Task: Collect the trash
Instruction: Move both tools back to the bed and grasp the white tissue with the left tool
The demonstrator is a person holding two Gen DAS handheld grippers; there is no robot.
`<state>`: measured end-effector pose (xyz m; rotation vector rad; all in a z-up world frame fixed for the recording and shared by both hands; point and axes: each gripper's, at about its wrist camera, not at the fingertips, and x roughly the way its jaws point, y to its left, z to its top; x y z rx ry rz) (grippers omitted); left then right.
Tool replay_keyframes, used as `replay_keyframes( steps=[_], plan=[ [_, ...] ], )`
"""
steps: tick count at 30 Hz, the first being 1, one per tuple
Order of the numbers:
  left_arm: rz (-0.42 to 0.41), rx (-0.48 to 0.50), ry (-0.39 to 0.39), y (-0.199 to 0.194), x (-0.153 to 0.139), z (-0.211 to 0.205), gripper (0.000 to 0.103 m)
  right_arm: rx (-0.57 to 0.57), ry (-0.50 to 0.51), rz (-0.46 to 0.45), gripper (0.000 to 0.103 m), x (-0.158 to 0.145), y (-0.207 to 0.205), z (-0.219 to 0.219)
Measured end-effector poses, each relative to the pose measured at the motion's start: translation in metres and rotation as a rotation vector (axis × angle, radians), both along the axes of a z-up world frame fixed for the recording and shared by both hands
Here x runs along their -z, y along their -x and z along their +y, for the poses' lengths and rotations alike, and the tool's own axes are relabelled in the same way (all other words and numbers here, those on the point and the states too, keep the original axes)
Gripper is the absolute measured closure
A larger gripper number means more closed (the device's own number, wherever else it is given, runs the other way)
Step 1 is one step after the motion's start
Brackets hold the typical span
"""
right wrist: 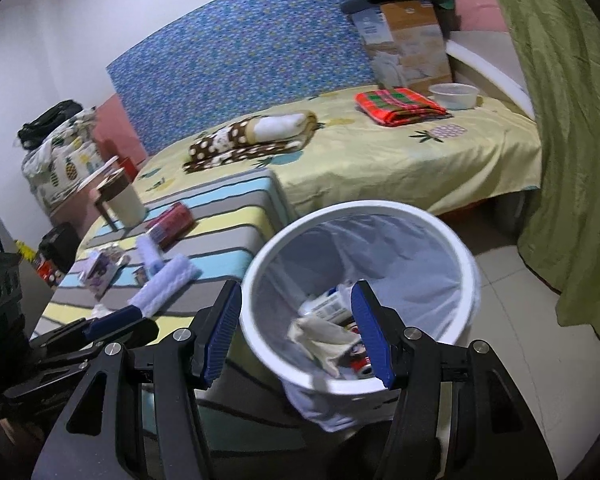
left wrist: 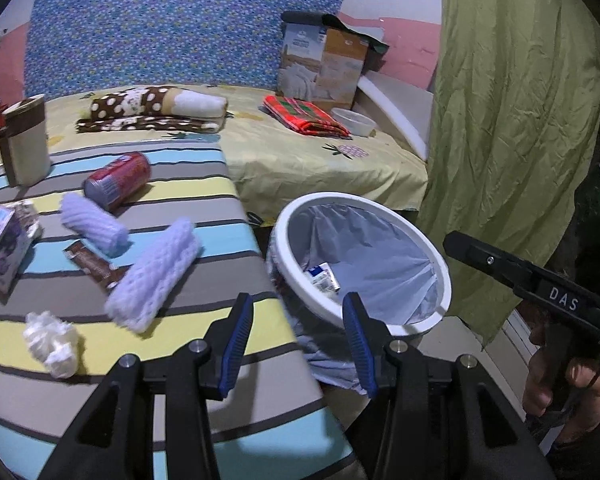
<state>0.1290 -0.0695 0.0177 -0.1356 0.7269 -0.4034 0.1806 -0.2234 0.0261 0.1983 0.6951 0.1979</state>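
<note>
On the striped table (left wrist: pixel 204 208), from the left, lie a purple carton (left wrist: pixel 2 248), a crumpled tissue (left wrist: pixel 52 338), a red can (left wrist: pixel 118 180), a brown wrapper (left wrist: pixel 94 266) and two lilac foam sleeves (left wrist: pixel 154 276). The left gripper (left wrist: pixel 298 344) stands open and empty. Right of it, beside the table, the white bin (right wrist: pixel 466 280) holds trash under the right gripper (right wrist: pixel 298 334), also open and empty.

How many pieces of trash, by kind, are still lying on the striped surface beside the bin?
Purple foam nets: 2
Red can: 1
Brown wrapper: 1
Crumpled white tissue: 1
Small purple carton: 1
Beige-and-brown carton: 1
Total: 7
</note>
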Motion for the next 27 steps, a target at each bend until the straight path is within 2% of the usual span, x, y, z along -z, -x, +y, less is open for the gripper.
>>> replay_keyframes(
  steps=[16, 27],
  plan=[
    [-0.003, -0.178, -0.038, 0.028, 0.007, 0.065, 0.055, -0.175, -0.010, 0.033, 0.044, 0.008, 0.006, 0.051],
    [0.012, -0.299, -0.056, 0.032, 0.016, 0.103, 0.055, -0.226, -0.021, 0.053, 0.044, 0.012, 0.005, 0.071]
  ],
)
